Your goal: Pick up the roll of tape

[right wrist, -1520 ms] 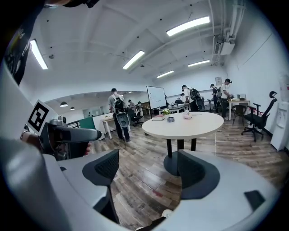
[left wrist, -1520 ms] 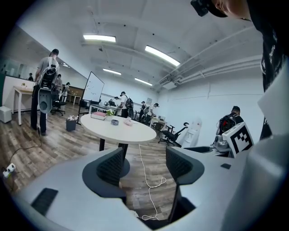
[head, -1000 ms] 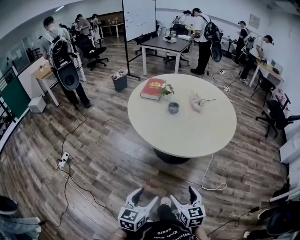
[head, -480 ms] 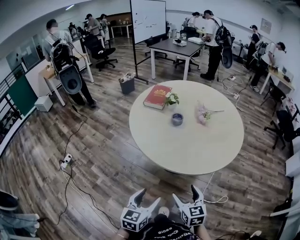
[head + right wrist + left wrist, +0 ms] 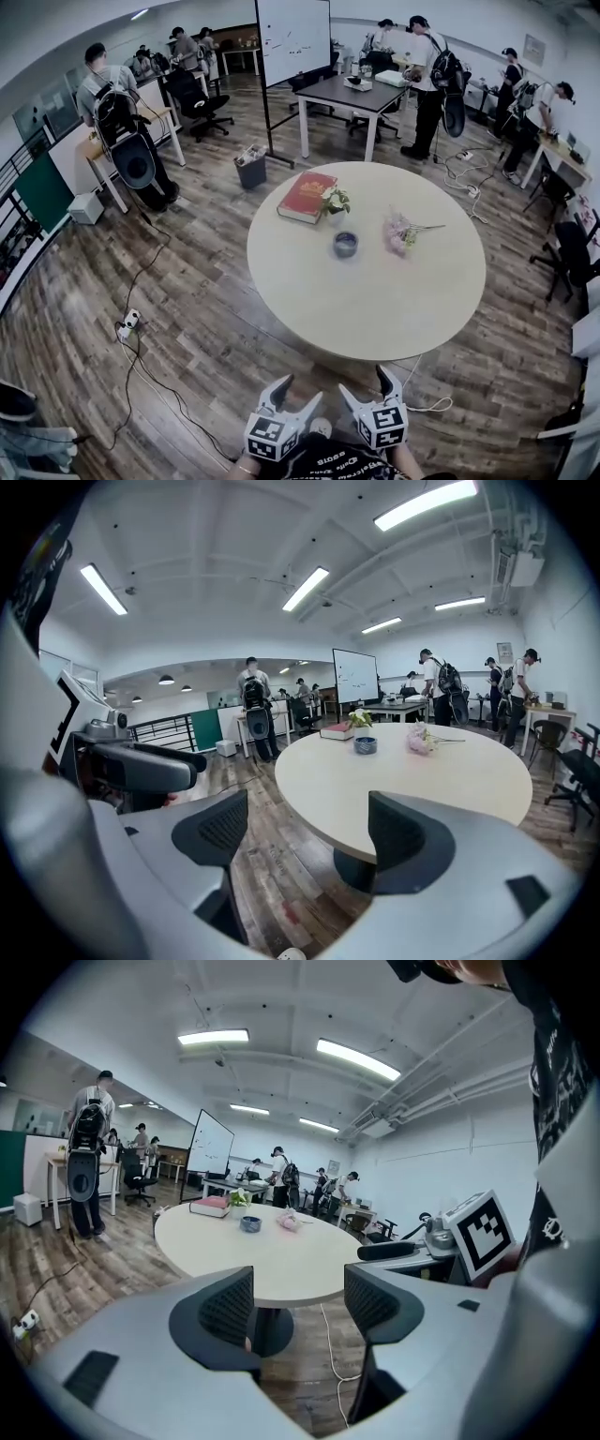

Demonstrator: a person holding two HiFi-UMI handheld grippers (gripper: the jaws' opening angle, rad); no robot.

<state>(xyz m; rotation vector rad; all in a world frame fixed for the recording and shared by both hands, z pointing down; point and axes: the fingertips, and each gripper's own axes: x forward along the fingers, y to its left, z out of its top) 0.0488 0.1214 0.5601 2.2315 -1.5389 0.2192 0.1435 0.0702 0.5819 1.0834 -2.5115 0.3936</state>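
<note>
As judged from the roll of tape (image 5: 346, 244) lying untouched on the round table (image 5: 375, 309), toward its far side beside a red book (image 5: 307, 196), a potted plant (image 5: 335, 202) and pink flowers (image 5: 401, 232), seems barely begun. Holds left gripper (image 5: 297, 390) and right gripper (image 5: 364, 382) short of the table's near edge, with both sets of jaws spread and empty; leaves approach, grasp and lift to do.

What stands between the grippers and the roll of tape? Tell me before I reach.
Nothing visible. Only floor and bare table lie between the open left gripper and right gripper and the roll of tape. The red book and plant stand beyond it, the pink flowers to its right.
</note>
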